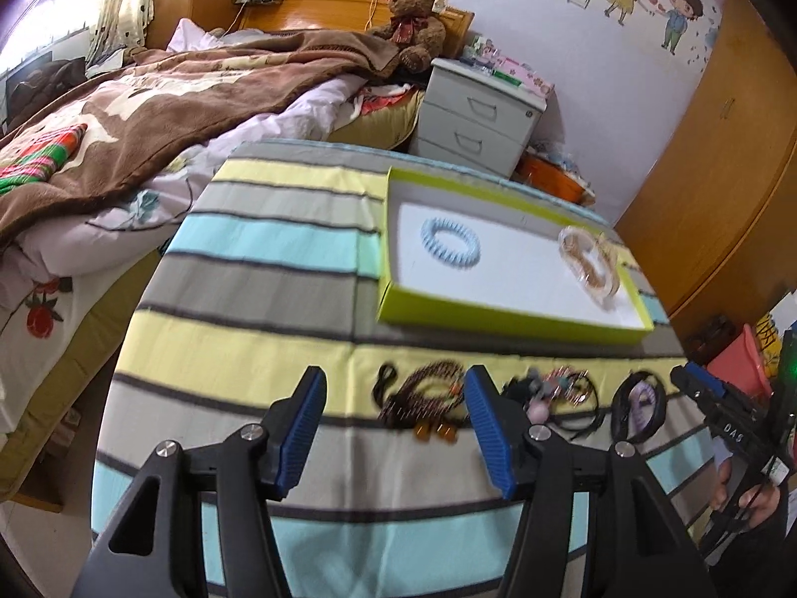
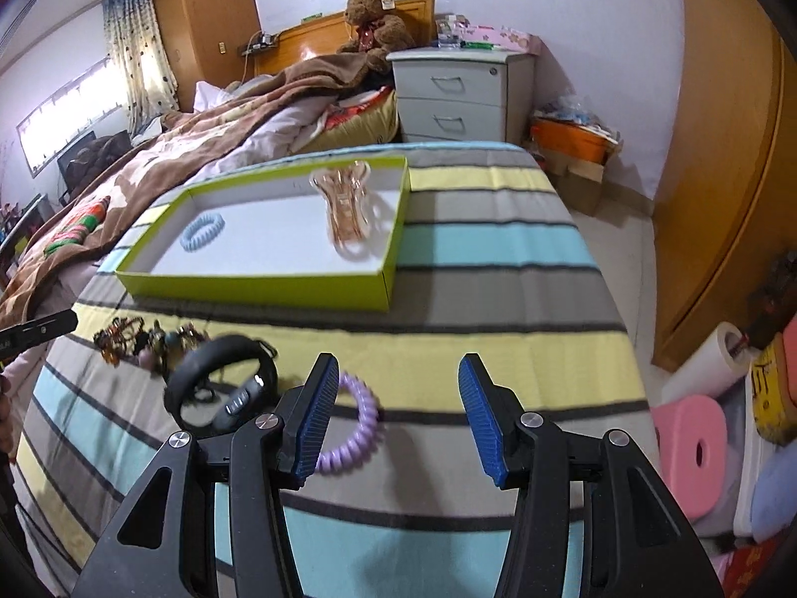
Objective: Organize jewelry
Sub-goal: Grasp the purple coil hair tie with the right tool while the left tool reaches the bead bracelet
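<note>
A lime-green tray (image 1: 498, 321) (image 2: 249, 291) with a white floor lies on the striped cloth. In it are a blue spiral hair tie (image 1: 427, 244) (image 2: 189, 239) and an amber hair claw (image 1: 593, 264) (image 2: 346, 209). My left gripper (image 1: 394, 388) hovers over the cloth, its jaws opening, nothing between them; a brown beaded strand (image 1: 428, 391) lies just beyond. My right gripper (image 2: 398, 369) is open and empty. A purple spiral hair tie (image 2: 361, 423) lies by its left finger, partly hidden. To the left are a black band (image 2: 234, 341) and a small jewelry cluster (image 2: 149, 344) (image 1: 558, 388).
A bed with a brown blanket (image 1: 174, 99) runs along the left. A teddy bear (image 1: 413, 20) and grey drawer unit (image 1: 478, 114) stand behind the table. A wooden wardrobe (image 2: 722, 149), pink stool (image 2: 692, 443) and paper roll (image 2: 717, 354) are at the right.
</note>
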Motion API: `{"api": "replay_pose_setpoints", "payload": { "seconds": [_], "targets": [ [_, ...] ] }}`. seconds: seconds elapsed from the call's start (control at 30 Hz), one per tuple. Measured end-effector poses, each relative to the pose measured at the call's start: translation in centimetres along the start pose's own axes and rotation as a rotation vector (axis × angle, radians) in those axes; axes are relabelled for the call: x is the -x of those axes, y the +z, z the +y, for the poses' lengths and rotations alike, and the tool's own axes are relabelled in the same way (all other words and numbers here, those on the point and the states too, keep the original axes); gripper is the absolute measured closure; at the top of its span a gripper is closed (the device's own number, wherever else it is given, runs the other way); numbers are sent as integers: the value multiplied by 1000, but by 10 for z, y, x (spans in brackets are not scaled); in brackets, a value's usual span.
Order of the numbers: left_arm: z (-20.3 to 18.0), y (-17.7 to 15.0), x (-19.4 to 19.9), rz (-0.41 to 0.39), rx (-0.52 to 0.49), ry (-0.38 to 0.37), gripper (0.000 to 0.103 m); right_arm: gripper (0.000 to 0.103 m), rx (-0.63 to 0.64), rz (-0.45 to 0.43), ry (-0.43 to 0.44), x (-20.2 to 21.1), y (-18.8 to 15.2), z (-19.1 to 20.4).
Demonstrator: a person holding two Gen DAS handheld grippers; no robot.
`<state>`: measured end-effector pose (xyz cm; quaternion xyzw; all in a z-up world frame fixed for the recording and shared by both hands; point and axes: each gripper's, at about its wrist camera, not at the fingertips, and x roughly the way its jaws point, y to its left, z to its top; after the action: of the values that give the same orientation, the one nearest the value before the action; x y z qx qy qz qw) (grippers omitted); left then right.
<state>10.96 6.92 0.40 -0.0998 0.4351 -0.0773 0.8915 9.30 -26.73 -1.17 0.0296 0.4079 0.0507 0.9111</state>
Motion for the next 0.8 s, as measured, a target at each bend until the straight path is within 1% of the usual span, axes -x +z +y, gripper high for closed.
{"api": "replay_pose_setpoints", "payload": {
  "seconds": [0.1, 0.33, 0.5, 0.77, 0.8],
  "targets": [
    [4, -7, -1, 12, 7, -7, 43, 52, -3, 21, -3, -2, -7, -1],
    [8, -21, -5, 38, 9, 2, 41, 52, -2, 58, -2, -10, -18, -3],
    [12, -26, -8, 53, 24, 7, 41, 52, 16, 66, -2, -13, -16, 1],
    [11, -28, -11, 63, 27, 15, 41, 52, 79, 78, -65, -17, -16, 15],
    [11, -28, -12, 65, 26, 17, 41, 53, 88, 78, -74, -17, -16, 17]
  ]
}}
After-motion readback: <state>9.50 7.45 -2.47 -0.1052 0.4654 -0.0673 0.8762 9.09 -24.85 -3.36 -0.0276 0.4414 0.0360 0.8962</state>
